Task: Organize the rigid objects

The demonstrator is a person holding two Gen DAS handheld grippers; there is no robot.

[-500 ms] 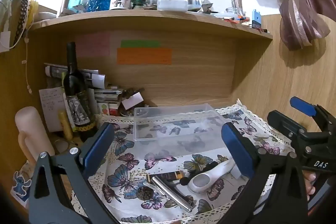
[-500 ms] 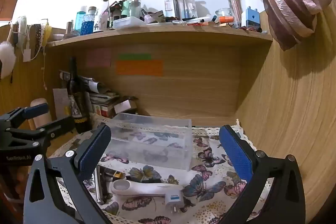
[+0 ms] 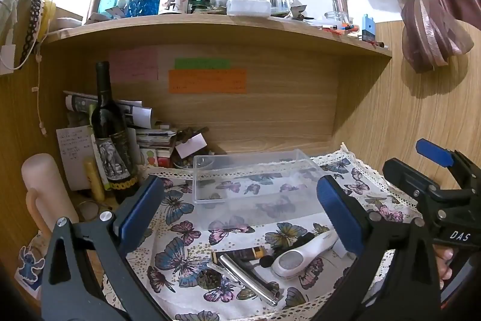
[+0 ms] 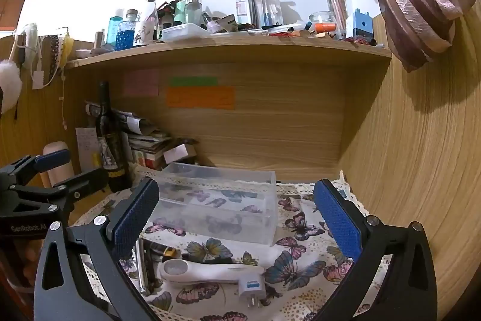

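Two grippers hang over a butterfly cloth with small things on it.

The left gripper (image 3: 240, 212) and right gripper (image 4: 236, 215) both have jaws spread wide and hold nothing. Nearest, at 6 o'clock on the cloth (image 3: 180, 230), lie a silver tube (image 3: 249, 276), a brown tube (image 3: 240, 254) and a white plug light (image 4: 210, 270), all close together. Past them, in the middle, sits a clear box (image 3: 255, 179). Farther back at 9 o'clock stands a dark bottle (image 3: 109, 134). A full shelf (image 3: 210, 23) is at 12 o'clock.
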